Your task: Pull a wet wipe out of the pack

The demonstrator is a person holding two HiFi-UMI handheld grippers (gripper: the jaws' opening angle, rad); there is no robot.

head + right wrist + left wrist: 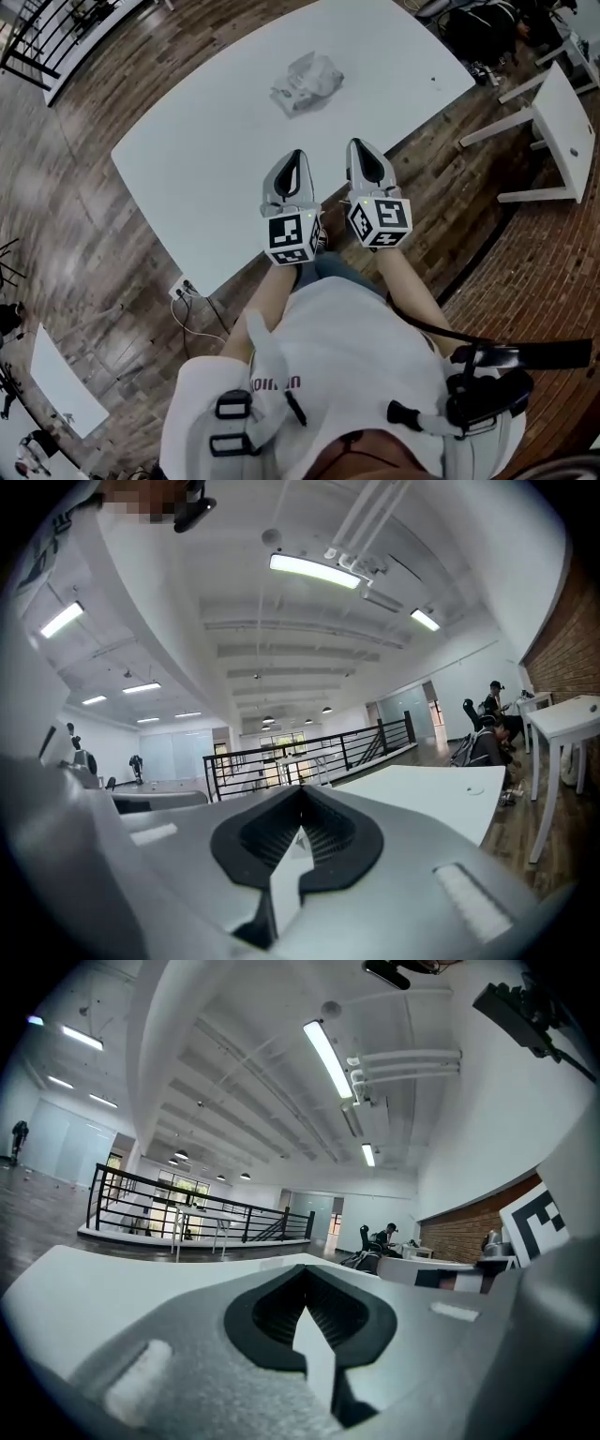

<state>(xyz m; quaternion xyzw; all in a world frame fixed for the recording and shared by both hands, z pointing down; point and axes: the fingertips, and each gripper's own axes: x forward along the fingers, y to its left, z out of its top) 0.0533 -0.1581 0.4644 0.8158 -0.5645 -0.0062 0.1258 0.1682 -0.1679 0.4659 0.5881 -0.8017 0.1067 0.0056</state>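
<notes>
The white counter [206,141] fills the middle of the head view, set on a wood plank floor [112,253]; the pack [306,82] lies on it toward the far side, a pale, crumpled, partly see-through packet, alone on the surface and touched by nothing; the left gripper [296,159] and the right gripper [358,148] are held side by side over the counter's near edge, close together but apart from each other, both pointing toward 12 o'clock; the pack sits at about 12 o'clock from the left gripper and nearer 11 o'clock from the right one, well apart from both; in the left gripper view the jaws meet at their tips with nothing between them, only the white counter showing through the hollow behind the tips; the right gripper view shows the same, jaws closed tip to tip and empty; neither gripper view shows the pack; each gripper's marker cube faces up toward the head camera, just above the person's white shirt [347,347]; off the counter, a small white table [562,122] stands on the floor at 2 o'clock, some cables [192,300] lie on the floor at 8 o'clock by the counter's near corner, and a black railing [37,37] crosses the corner at 10 o'clock.
</notes>
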